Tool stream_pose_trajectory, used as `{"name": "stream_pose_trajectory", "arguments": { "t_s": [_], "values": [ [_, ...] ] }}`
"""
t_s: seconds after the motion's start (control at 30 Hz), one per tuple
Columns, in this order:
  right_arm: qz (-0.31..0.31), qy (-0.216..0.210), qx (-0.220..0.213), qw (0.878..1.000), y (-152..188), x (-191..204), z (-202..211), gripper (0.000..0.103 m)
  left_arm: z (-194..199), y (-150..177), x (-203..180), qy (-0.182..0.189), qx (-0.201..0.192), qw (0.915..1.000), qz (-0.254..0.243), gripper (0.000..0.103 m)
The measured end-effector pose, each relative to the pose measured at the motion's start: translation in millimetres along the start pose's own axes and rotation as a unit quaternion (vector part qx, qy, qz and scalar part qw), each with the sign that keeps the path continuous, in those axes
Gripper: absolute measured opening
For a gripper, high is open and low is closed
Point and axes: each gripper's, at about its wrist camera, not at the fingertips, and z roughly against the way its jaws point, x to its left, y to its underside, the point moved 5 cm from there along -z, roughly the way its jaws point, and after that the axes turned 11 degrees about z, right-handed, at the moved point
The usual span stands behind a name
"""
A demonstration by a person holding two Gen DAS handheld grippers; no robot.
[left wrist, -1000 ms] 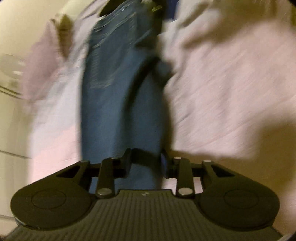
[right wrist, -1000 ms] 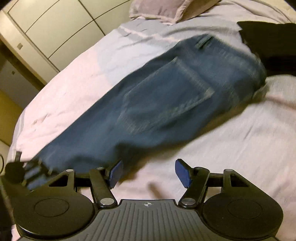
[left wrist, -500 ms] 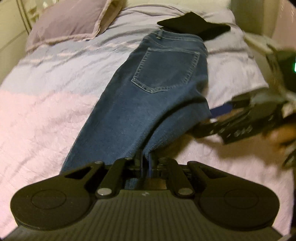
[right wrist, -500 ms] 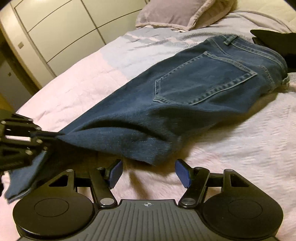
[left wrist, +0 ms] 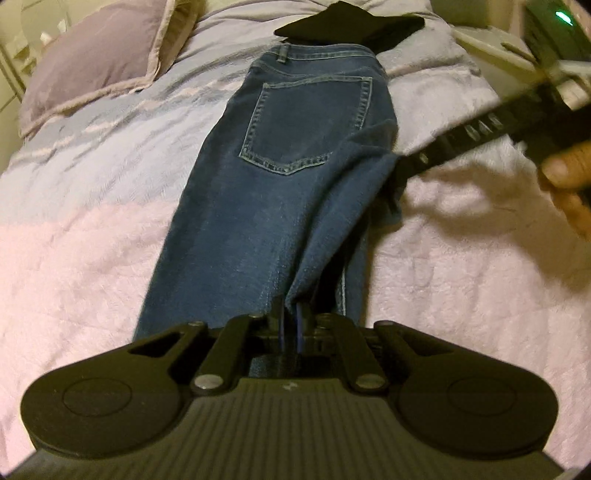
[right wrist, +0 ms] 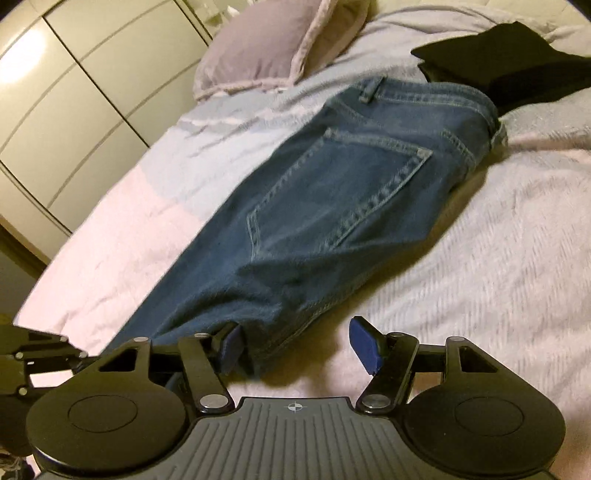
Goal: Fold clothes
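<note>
Blue jeans (left wrist: 295,177) lie back pocket up on the bed, waistband at the far end. My left gripper (left wrist: 291,321) is shut on the leg end, and the denim rises from the bed into its jaws. In the right wrist view the jeans (right wrist: 332,206) run from the far right down to my right gripper (right wrist: 299,345). It stands open, and a folded edge of denim lies between its blue pads (right wrist: 364,345), close to the left one. The left gripper (right wrist: 79,355) shows at the lower left edge. From the left wrist view, the right gripper (left wrist: 412,162) reaches the lifted fold, its tips hidden by denim.
The bed cover (left wrist: 92,229) is pink near me and lilac farther off. A purple pillow (left wrist: 92,62) lies at the far left and a folded black garment (left wrist: 351,24) beyond the waistband. Wardrobe doors (right wrist: 74,85) stand left of the bed. A hand (left wrist: 565,173) holds the right gripper.
My left gripper has shut on the leg end and lifted it off the bed. The right gripper has moved in until the denim edge lies between its open fingers.
</note>
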Motion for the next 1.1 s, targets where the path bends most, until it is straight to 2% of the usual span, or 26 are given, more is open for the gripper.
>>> {"name": "stream_pose_trajectory", "arguments": {
  "t_s": [0.13,0.27,0.4,0.43,0.47,0.5,0.57,0.63,0.7,0.73,0.87,1.0,1.03,1.1],
  "values": [
    [0.010,-0.007,-0.001,1.000,15,21,4,0.068,3,-5,19,0.015,-0.004,0.9988,0.046,0.004],
    [0.005,0.020,-0.020,1.000,12,23,-17,0.069,5,-12,26,0.019,-0.003,0.9988,0.044,0.004],
    [0.033,0.044,-0.027,0.998,4,18,-43,0.069,3,-10,26,0.020,-0.004,0.9989,0.042,0.004],
    [0.041,0.048,-0.019,0.998,2,16,-46,0.062,3,-9,24,0.019,-0.004,0.9990,0.039,0.004],
    [0.052,0.057,-0.005,0.997,1,12,-46,0.038,2,-7,21,0.019,-0.005,0.9993,0.032,0.005],
    [0.065,0.064,0.010,0.996,0,9,-42,0.034,3,-3,14,0.027,-0.007,0.9994,0.019,0.006],
    [0.117,0.071,0.029,0.990,2,9,-23,0.017,1,10,-11,0.030,-0.004,0.9990,-0.034,0.006],
    [0.160,0.082,0.041,0.983,9,10,-10,0.009,-6,27,-38,0.008,0.007,0.9939,-0.110,0.005],
    [0.130,0.078,0.061,0.987,16,-1,-8,0.009,-14,48,-56,-0.024,0.019,0.9854,-0.168,0.004],
    [0.109,0.072,0.068,0.989,20,-7,-10,0.009,-16,55,-59,-0.036,0.019,0.9839,-0.174,0.003],
    [0.092,0.071,0.081,0.990,25,-11,-3,0.010,-5,71,-49,-0.042,0.030,0.9923,-0.112,0.003],
    [0.091,0.091,0.107,0.986,35,-13,24,0.010,26,91,-35,-0.044,0.039,0.9970,-0.051,0.004],
    [0.103,0.089,0.103,0.985,35,-9,33,0.011,36,98,-31,-0.045,0.038,0.9977,-0.034,0.004],
    [0.145,0.074,0.082,0.983,29,8,49,0.020,57,111,-16,-0.051,0.032,0.9981,0.011,0.005]
  ]
}}
